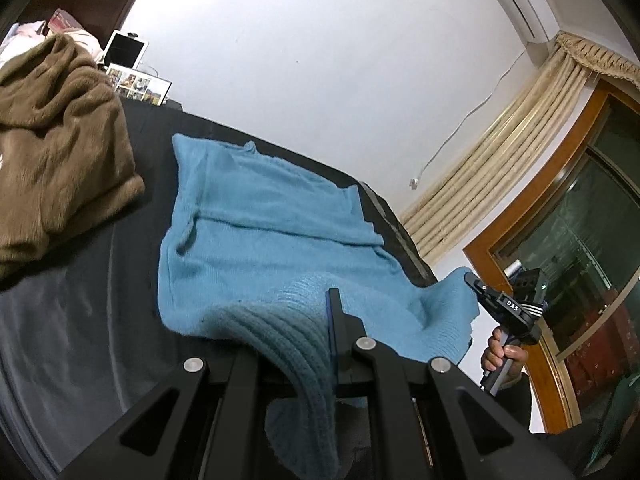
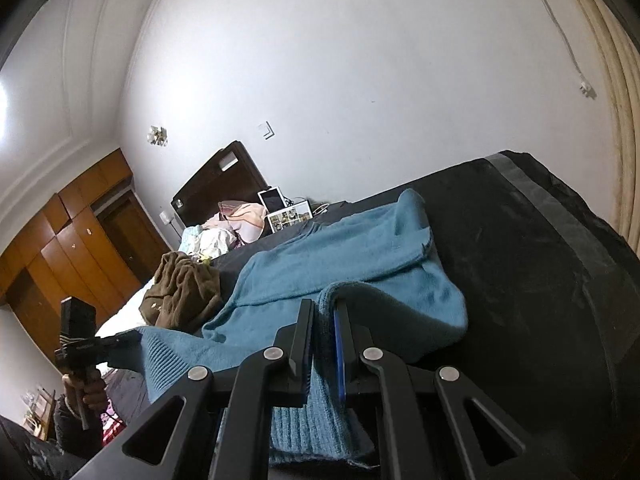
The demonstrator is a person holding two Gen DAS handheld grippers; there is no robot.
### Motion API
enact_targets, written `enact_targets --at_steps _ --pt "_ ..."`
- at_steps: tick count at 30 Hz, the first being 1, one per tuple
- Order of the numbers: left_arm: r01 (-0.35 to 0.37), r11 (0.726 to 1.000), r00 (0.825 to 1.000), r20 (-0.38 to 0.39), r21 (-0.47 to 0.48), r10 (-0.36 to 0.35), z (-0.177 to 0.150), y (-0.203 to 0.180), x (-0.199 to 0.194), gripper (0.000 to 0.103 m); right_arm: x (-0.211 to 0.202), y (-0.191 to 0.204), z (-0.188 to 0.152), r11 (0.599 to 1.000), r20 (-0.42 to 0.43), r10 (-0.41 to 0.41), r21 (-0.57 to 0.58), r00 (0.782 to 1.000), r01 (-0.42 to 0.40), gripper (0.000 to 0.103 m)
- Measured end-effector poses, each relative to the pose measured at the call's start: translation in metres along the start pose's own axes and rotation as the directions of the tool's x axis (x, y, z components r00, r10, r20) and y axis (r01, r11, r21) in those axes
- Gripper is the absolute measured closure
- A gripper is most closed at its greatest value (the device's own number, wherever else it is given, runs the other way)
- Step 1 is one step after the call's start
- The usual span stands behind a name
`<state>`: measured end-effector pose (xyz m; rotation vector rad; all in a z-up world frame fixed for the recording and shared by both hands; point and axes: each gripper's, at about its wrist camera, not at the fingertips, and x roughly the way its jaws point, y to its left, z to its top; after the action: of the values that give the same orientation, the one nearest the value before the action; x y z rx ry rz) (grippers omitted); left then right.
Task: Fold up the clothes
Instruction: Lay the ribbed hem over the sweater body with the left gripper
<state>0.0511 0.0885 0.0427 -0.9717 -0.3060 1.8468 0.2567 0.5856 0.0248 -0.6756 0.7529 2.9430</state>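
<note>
So far the fold is only part made. Both tongs are clamped tight on the ribbed near hem of the blue sweater (image 1: 256, 232): the left tongs (image 1: 320, 320) pinch the hem's left end, with the rib knit draped over the left finger, and the right tongs (image 2: 322, 332) pinch the right end, cloth bunched between the two fingers. Each pair also shows in the other's view, held by a hand (image 1: 500, 354) at the sweater's edge.

The sweater's far part lies flat on the black cover of the bed (image 2: 540, 248), with one sleeve already laid across the body, while the near hem hangs lifted off the cover between the two grips. So the sleeve tuck looks done, at least on one side; the other side I cannot tell.

What seems left is to carry the hem to the far end, lay it over the shoulders and let go. A brown fleece garment (image 1: 60, 152) sits crumpled at the left, apart from the sweater and not folded, so more work probably follows.
</note>
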Motion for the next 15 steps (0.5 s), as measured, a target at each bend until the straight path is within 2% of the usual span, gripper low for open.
enact_targets --at_steps 15 --pt "-0.03 1.0 0.999 0.028 -0.007 0.03 0.057 0.013 0.03 0.094 0.034 -0.013 0.043 0.997 0.036 -0.076 0.036 0.996 0.075 0.093"
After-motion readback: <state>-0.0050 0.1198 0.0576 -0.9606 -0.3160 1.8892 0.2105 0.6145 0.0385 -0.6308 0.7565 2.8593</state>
